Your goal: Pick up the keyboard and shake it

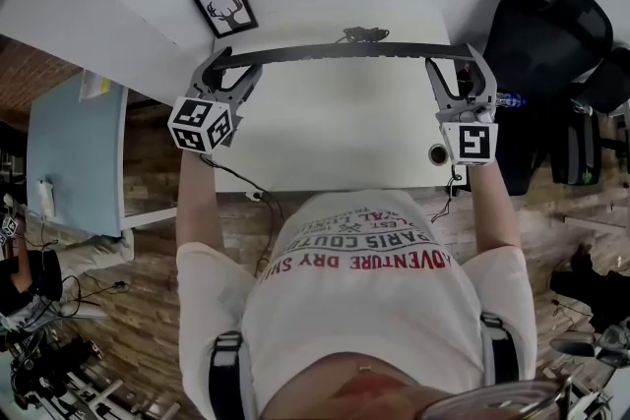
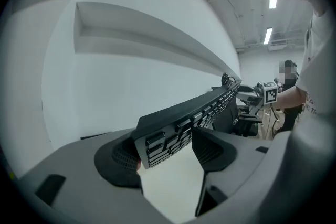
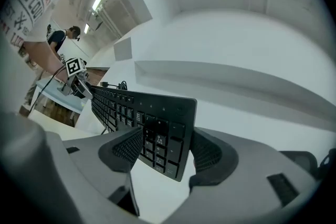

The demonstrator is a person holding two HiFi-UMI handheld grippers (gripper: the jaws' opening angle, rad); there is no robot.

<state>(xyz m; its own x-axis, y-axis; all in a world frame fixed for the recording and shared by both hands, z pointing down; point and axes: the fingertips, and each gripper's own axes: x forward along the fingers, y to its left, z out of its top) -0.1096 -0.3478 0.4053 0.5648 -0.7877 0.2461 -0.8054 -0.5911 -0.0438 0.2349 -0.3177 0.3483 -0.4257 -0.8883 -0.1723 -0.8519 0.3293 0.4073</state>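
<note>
Keyboard (image 1: 345,51) is off the desk, in the air above the far edge of the white desk (image 1: 335,143). In the head view it shows edge-on, a thin dark bar running left to right. Its cable (image 1: 364,34) bunches at the top middle of the back edge.

Left gripper (image 1: 224,64) is clamped on the keyboard's left end. In the left gripper view one pad sits on the back and the other on the key side, with the board tilted between them. Right gripper (image 1: 456,64) is clamped on the right end. The right gripper view shows the numpad end wedged between both pads, keys facing the camera. Each gripper view shows the other gripper's marker cube at the far end of the board.

Around it:
- framed deer picture (image 1: 225,10) on the white surface beyond the left gripper, apart from the keyboard
- black office chair (image 1: 541,44) right of the desk
- light-blue table (image 1: 69,152) well off to the left
- wood floor below
</note>
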